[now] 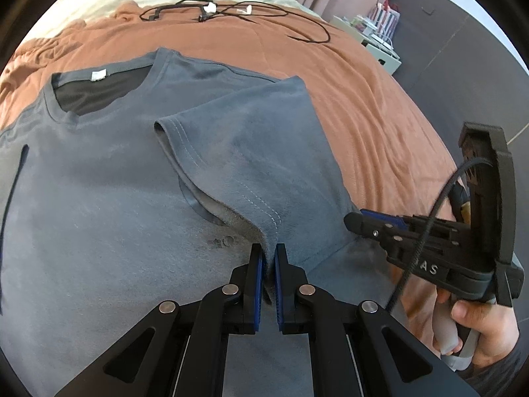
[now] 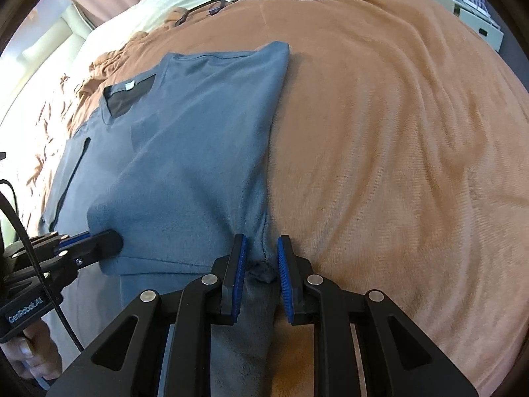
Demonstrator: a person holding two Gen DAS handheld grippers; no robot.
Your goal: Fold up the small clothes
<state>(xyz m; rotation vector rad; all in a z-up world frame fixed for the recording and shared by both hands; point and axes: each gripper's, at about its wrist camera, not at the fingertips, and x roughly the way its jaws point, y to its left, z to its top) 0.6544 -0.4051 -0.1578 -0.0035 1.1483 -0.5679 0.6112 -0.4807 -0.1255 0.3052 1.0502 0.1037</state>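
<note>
A soft blue-grey T-shirt (image 1: 109, 198) lying flat on a bed with a fuzzy orange-brown blanket (image 1: 357, 99). Long way of the shirt running up the bed, with the V-shaped neck (image 1: 96, 89) and its little white tag at the far end, pointing away from the cameras. One side folded over onto the middle, with the short sleeve (image 1: 231, 152) lying on top.

Left gripper (image 1: 268, 258) with blue pads, jaws squeezed together on a pinch of the folded shirt cloth. Right gripper (image 2: 262, 258) at the shirt's side edge next to the bare blanket, jaws a little apart, with a small bunch of cloth between them; cannot tell if it is gripped. A hand (image 1: 479, 324) holding the right gripper's handle.

Thin black cables (image 1: 231, 13) with small white plugs lying far up the bed, well apart from the shirt.
</note>
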